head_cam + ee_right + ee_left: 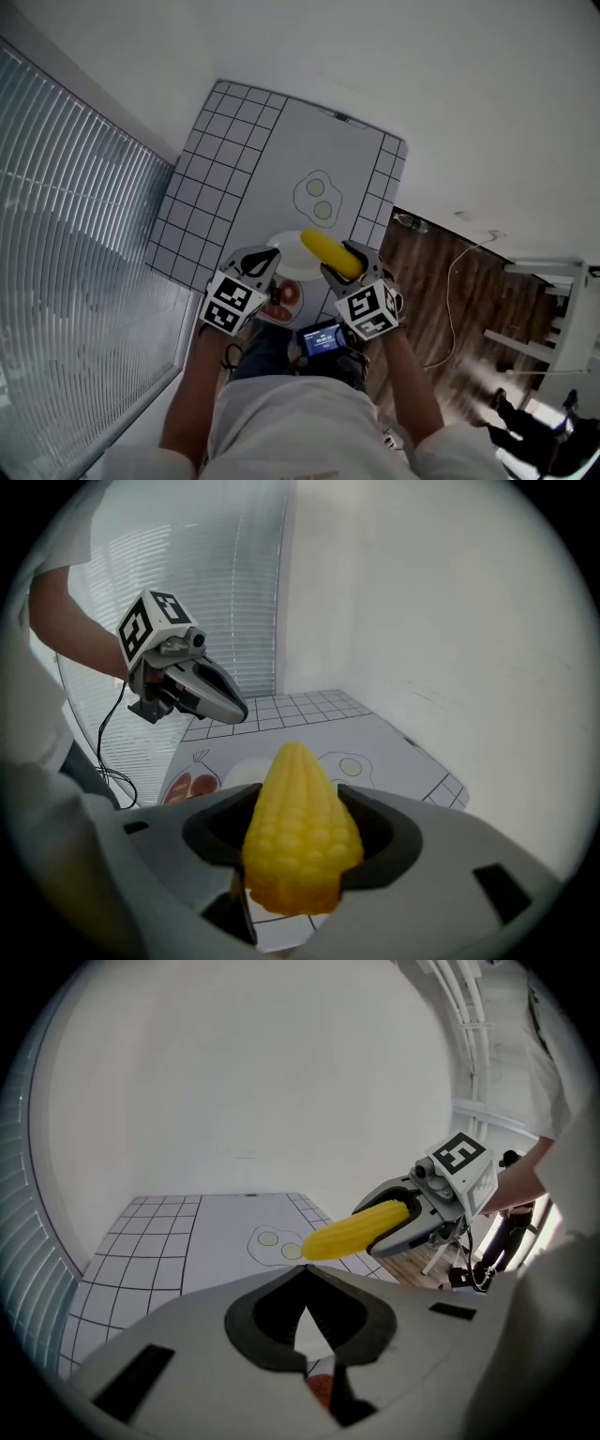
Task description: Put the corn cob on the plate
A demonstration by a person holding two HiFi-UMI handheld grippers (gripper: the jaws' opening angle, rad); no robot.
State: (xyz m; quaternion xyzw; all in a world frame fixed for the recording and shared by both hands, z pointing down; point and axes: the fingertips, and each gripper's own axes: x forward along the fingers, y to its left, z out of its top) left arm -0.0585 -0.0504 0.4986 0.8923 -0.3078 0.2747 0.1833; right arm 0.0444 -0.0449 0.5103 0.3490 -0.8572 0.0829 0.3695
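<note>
Head view: a gridded mat (281,159) with a printed fried egg (319,198) is seen from above, and a white plate (287,259) is set near its close edge, just beyond a printed red picture (286,296). The corn cob (330,253) is gripped at its thick end by the right gripper (345,264), whose jaws are spread wide and pressed against its sides. The cob is carried clear of the mat, with its pointed end directed towards the far left and shown over the right part of the plate. The left gripper (263,266) is held just beside the plate's left edge, its jaws closed together with nothing between them. In the left gripper view, the closed tips (307,1275) are seen meeting in a point, and the cob (354,1231) is shown beyond them, jutting from the right gripper (410,1220) above the mat (169,1241). In the right gripper view, the cob (300,832) fills the gap between the jaws, and the plate (241,772) is partly seen behind it on the mat (394,752), with the left gripper (228,705) raised to the left. A wooden floor (469,300) is seen to the right of the mat and slatted blinds (75,206) to the left.
</note>
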